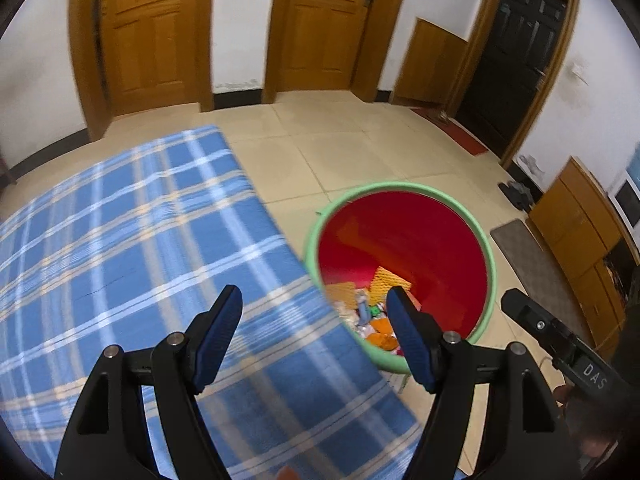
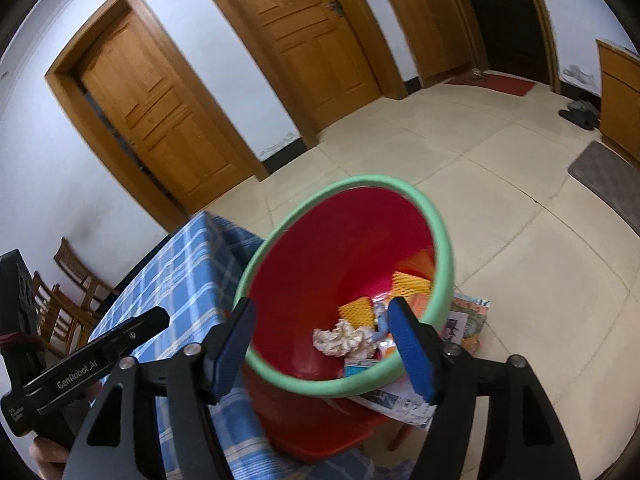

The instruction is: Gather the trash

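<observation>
A red trash bin with a green rim (image 1: 486,248) (image 2: 442,240) stands beside the table. At its bottom lies trash: crumpled paper (image 2: 342,340), yellow foam netting (image 2: 408,282) (image 1: 390,280) and colourful wrappers (image 1: 376,322). My left gripper (image 1: 314,302) is open and empty, hovering over the table's right edge next to the bin. Above the bin's near rim my right gripper (image 2: 322,314) is open with nothing between its fingers. Each gripper's body shows at the edge of the other's view.
A blue plaid cloth (image 1: 132,248) (image 2: 188,276) covers the table. Papers and packets (image 2: 464,324) lie on a red stool under the bin. Wooden doors (image 1: 148,32), a wooden cabinet (image 1: 580,224), a grey mat (image 1: 528,256), chairs (image 2: 68,276) and tiled floor (image 1: 352,144) surround it.
</observation>
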`<state>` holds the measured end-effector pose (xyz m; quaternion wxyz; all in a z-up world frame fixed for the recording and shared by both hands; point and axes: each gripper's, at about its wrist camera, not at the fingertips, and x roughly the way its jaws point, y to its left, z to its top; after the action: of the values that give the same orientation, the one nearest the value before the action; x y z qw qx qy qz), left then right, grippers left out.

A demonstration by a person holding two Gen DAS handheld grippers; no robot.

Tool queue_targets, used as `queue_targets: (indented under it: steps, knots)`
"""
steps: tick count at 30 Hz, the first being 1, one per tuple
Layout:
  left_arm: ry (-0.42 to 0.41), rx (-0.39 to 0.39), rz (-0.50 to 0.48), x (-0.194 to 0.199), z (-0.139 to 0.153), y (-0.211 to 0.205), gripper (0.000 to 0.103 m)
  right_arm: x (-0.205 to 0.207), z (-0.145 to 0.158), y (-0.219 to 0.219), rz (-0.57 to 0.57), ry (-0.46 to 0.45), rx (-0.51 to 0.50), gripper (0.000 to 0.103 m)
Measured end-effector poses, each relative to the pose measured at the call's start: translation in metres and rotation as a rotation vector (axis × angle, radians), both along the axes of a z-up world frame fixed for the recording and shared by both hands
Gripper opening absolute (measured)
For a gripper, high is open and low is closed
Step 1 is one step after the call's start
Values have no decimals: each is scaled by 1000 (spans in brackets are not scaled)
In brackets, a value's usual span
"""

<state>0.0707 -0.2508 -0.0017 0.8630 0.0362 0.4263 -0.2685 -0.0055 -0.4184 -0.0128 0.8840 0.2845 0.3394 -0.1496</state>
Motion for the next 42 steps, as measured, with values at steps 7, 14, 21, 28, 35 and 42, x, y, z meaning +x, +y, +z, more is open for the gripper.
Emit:
queue_targets:
  steps: [7, 14, 21, 28, 35, 42]
  knots:
    - [-32, 7, 114, -8, 14, 44, 74, 4, 15, 32, 57, -13, -38, 84]
    - [-59, 26, 215, -20, 24, 86, 74, 6, 29, 65, 123, -32, -63, 89]
    - [-92, 45, 304, -36, 30, 126, 74, 10, 39, 94, 185, -43, -77, 90]
    - [-103, 51, 377, -49, 36, 157, 74, 11, 45, 126, 244, -52, -101, 93]
    - [-119, 71, 432, -61, 40, 180, 74, 8, 50, 150, 289, -57, -126, 94]
    - [-125, 60, 465, -69, 43, 199, 74, 4, 55, 164, 303, -66, -141, 95]
